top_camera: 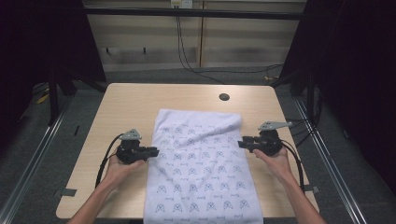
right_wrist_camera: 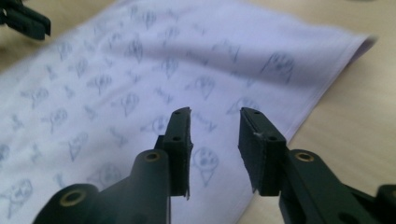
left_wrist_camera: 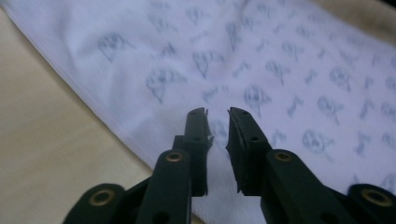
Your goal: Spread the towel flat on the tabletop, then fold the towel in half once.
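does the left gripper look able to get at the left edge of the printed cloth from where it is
Probably yes. The left gripper sits right at the cloth edge, fingers parted with nothing between them, and bare table beside it.

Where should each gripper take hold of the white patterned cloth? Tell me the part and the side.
Grip the cloth at its long side hems. The left gripper comes in from the left edge, the right gripper from the right edge, each level with the table. The cloth lies flat, so only its thin edges give the fingers something to pinch.
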The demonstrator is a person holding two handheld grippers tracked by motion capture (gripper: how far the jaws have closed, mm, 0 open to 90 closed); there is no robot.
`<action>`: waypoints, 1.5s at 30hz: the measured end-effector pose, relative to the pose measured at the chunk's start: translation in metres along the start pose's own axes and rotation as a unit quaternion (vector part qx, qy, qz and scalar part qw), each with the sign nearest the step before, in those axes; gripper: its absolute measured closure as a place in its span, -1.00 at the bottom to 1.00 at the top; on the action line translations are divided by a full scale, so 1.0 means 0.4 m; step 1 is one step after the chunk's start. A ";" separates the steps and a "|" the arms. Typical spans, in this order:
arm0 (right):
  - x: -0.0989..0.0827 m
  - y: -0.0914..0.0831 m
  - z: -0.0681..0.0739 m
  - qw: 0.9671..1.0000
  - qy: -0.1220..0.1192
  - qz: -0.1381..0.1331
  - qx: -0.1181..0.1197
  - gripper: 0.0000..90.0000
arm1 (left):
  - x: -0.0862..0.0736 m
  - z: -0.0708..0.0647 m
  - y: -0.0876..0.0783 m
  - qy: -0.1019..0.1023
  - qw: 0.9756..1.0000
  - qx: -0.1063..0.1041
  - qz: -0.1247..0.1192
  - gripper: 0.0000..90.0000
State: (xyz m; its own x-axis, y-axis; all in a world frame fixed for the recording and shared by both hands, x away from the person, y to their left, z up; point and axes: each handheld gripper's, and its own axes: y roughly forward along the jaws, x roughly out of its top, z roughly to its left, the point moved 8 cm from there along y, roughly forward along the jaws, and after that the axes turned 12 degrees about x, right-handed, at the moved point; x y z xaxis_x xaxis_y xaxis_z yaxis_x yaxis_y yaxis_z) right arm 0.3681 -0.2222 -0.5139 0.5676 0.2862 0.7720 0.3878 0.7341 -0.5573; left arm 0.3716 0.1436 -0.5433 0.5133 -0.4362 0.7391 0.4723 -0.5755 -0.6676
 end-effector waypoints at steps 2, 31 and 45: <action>-0.017 0.015 0.000 1.000 0.002 0.012 0.001 0.48 | -0.017 -0.005 0.003 0.011 1.000 0.002 0.011 0.86; -0.107 -0.017 0.035 0.999 0.000 0.033 -0.011 0.50 | -0.028 -0.042 -0.039 -0.012 1.000 -0.019 -0.003 0.46; -0.055 0.053 -0.031 0.999 0.012 0.036 -0.030 0.35 | 0.012 0.026 0.060 0.005 0.999 0.028 0.018 0.51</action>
State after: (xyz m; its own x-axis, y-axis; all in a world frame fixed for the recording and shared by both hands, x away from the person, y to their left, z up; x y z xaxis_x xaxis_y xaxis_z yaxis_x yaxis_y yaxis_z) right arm 0.3726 -0.2206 -0.5465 0.6123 0.3208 0.7226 0.3890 0.6735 -0.6286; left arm 0.3927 0.1348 -0.5567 0.5240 -0.4632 0.7147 0.4922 -0.5201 -0.6980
